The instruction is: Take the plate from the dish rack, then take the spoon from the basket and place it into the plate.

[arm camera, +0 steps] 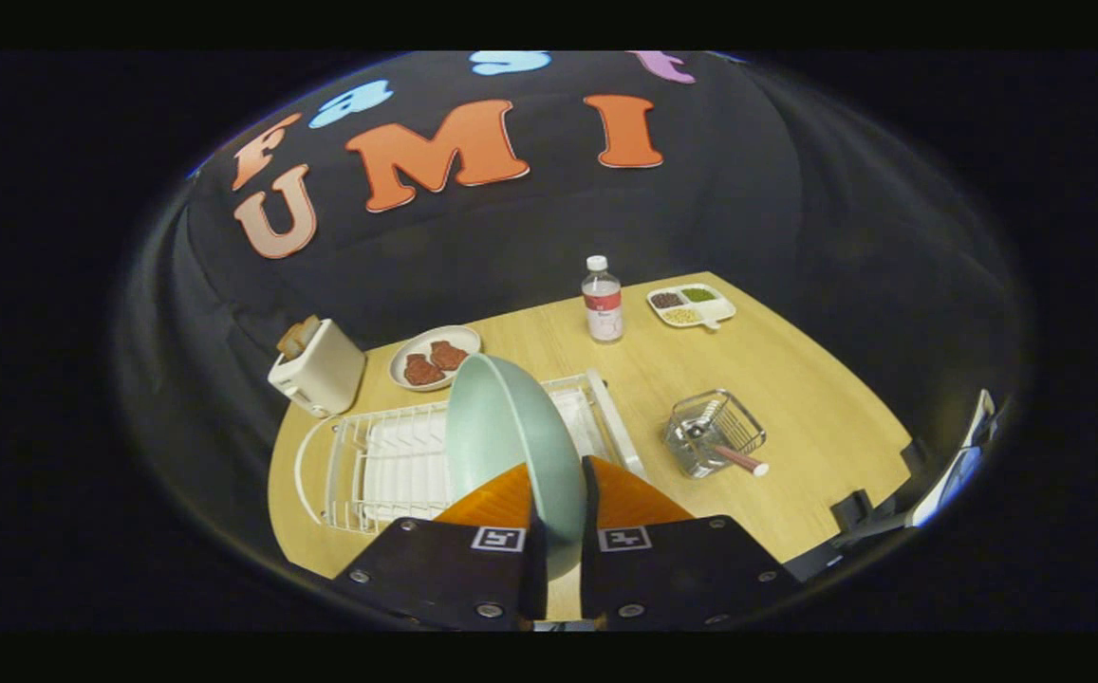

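A pale green plate (509, 438) stands on edge between my fingers, and my gripper (560, 482) is shut on its rim, holding it above the white dish rack (387, 460). The rack lies on the wooden table (795, 379) just beyond and left of my fingers. To the right of the rack stands a small wire basket (712, 432). A spoon with a pink handle (736, 459) leans out of it toward me. The plate hides the middle of the rack.
A white toaster (318, 368) with bread stands at the table's far left corner. Beside it is a plate with brown food (433, 357). A water bottle (603, 299) and a divided tray of foods (691, 305) sit at the back.
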### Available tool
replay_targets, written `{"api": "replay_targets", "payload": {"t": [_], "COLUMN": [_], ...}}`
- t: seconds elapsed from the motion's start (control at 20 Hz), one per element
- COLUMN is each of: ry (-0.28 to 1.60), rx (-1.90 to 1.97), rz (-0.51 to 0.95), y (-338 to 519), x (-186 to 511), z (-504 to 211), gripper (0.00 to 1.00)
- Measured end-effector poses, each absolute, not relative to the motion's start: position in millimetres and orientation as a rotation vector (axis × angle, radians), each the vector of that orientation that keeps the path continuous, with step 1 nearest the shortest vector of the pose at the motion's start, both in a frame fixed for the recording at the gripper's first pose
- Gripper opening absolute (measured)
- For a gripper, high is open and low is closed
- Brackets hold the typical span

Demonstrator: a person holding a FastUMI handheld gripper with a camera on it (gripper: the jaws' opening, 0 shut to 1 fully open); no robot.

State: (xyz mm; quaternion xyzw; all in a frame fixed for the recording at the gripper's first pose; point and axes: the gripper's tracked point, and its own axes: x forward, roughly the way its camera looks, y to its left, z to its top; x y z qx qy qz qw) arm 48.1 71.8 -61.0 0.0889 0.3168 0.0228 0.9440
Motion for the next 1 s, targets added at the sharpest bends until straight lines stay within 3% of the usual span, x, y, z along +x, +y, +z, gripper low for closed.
{"api": "replay_targets", "payload": {"t": [0.45,1.0], "ry": [0.749,0.857], "rx": [0.386,0.532], "rz": [0.184,0.206], "y": [77.8,76.4], "x": [-38.5,-76.1], "z": [-109.3,-189.3], "gripper": [0.12,0.12]}}
